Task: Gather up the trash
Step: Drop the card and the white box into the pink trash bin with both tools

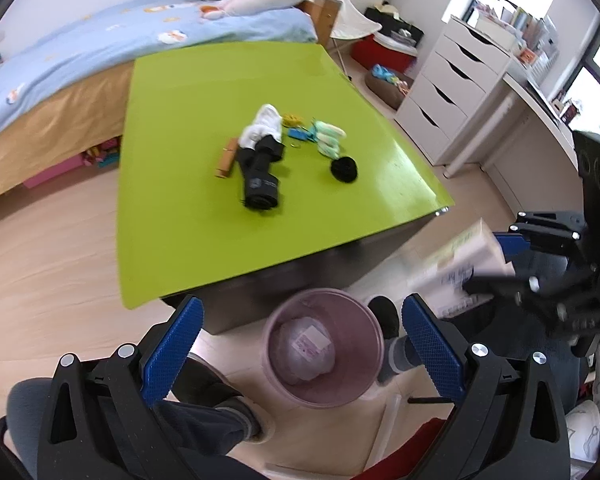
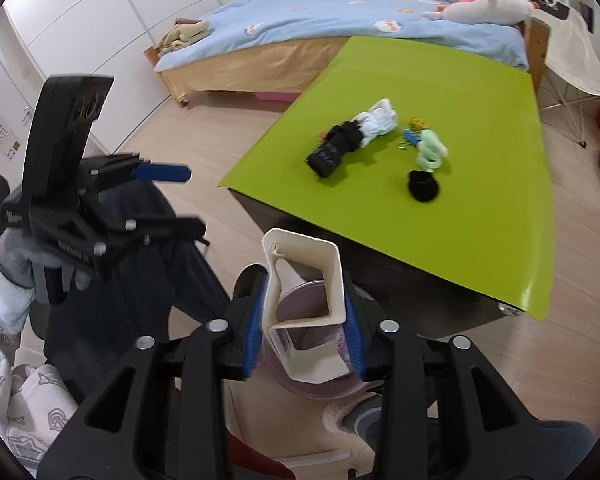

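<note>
A white carton [image 2: 336,272] with an open end stands between the blue pads of my right gripper [image 2: 304,284], and both pads touch its sides. It hangs over a pink waste bin [image 2: 320,390] on the floor. In the left wrist view that carton [image 1: 456,264] is blurred at the right gripper [image 1: 496,264], right of the bin [image 1: 268,344]. My left gripper [image 1: 302,308] is open and empty, its fingers spread wide above the bin. A clear wrapper [image 1: 308,344] lies inside the bin. The left gripper [image 2: 180,200] also shows at the left in the right wrist view.
A green table [image 1: 180,160] stands just behind the bin with a black and white cloth bundle [image 1: 260,160], a black round thing [image 1: 344,168], a pale green packet [image 1: 328,140] and a brown stick [image 1: 226,158]. A bed [image 1: 80,56] lies beyond, white drawers [image 1: 448,92] at right. The person's legs flank the bin.
</note>
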A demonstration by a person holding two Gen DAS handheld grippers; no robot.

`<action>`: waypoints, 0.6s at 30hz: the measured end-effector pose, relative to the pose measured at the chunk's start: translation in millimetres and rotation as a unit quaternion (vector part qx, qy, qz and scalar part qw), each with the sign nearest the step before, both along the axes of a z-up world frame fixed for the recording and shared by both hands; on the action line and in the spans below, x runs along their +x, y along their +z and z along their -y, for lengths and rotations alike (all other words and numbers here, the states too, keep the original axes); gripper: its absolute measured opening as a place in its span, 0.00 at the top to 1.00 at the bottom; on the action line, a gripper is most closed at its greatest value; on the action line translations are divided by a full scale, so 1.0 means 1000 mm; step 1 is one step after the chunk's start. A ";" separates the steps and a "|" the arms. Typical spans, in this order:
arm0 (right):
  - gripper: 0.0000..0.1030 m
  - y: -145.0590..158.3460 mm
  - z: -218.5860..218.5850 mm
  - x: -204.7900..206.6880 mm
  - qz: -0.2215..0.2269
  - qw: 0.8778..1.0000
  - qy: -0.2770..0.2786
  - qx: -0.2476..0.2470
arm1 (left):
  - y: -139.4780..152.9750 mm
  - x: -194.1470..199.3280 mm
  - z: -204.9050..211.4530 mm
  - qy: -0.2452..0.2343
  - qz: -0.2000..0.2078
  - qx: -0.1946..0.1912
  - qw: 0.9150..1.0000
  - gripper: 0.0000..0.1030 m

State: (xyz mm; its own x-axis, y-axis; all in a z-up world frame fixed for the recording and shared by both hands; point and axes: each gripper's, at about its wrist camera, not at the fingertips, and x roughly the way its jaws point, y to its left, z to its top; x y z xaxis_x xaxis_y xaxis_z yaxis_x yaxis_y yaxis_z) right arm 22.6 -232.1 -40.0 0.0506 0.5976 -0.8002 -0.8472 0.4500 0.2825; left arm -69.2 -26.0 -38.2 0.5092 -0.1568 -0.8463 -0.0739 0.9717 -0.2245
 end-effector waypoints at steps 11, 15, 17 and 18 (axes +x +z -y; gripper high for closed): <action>0.03 -0.003 0.010 0.015 0.001 0.999 -0.052 -0.003 | -0.006 0.002 0.000 0.002 -0.007 -0.002 1.000 0.07; 0.03 -0.004 0.015 0.021 0.000 0.998 -0.069 -0.001 | -0.008 0.004 0.002 -0.001 -0.006 -0.003 1.000 0.07; 0.03 -0.003 0.017 0.023 -0.001 0.997 -0.075 0.001 | -0.008 0.006 0.002 0.000 -0.006 -0.003 1.000 0.07; 0.03 -0.002 0.017 0.025 0.000 0.997 -0.078 0.002 | -0.008 0.006 0.002 0.001 -0.005 -0.004 1.000 0.07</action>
State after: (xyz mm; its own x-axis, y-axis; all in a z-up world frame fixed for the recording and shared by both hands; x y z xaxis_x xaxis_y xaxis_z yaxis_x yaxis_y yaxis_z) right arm 47.3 -249.1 -42.2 0.1433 0.5849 -0.7983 -0.7667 0.5757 0.2841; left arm -63.0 -27.7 -46.2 0.5005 -0.1626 -0.8503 -0.0784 0.9697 -0.2316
